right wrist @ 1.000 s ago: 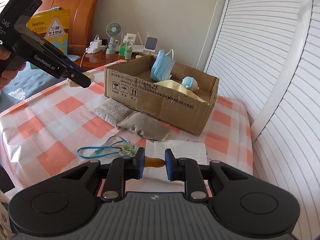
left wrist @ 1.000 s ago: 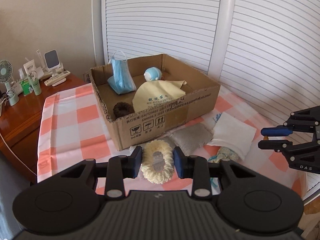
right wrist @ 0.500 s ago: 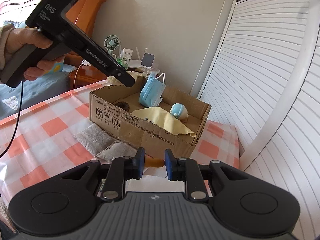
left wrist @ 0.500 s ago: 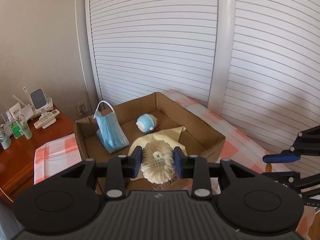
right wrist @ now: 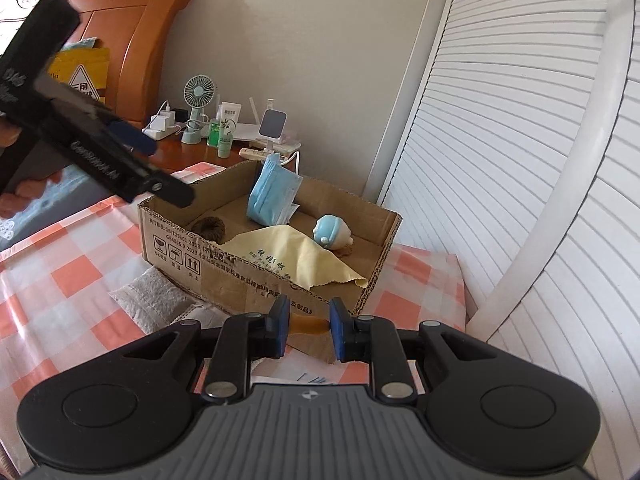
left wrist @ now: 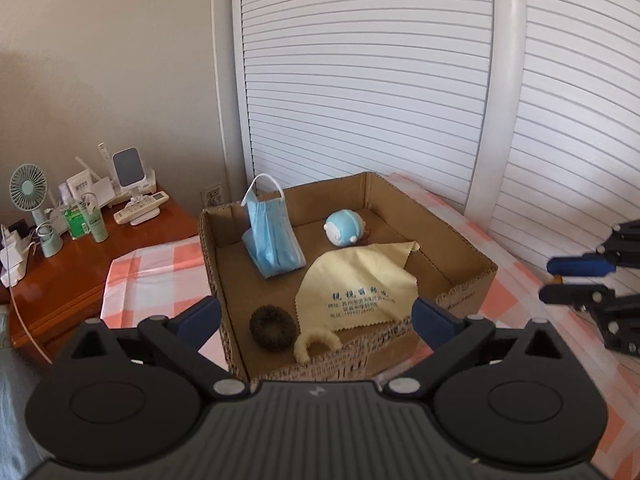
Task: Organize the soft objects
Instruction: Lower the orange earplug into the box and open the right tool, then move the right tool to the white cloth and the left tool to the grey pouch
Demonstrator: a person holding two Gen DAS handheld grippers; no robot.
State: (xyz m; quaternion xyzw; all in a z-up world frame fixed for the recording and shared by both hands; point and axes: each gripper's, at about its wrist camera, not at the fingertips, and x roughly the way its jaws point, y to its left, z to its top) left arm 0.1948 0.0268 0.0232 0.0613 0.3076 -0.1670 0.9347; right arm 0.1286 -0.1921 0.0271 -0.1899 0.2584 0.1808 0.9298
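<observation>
Left gripper (left wrist: 316, 316) hangs over the cardboard box (left wrist: 468, 276), fingers spread wide and empty; the cream fluffy ring (left wrist: 316, 344) lies inside by the near wall. Right gripper (right wrist: 308, 326) pinches a small brown piece (right wrist: 308, 325) beside the box.

Blue mask (left wrist: 272, 236), yellow cloth (left wrist: 360, 288), perhaps cream scrunchie (left wrist: 316, 344), orange-checked tablecloth (right wrist: 60, 280).
</observation>
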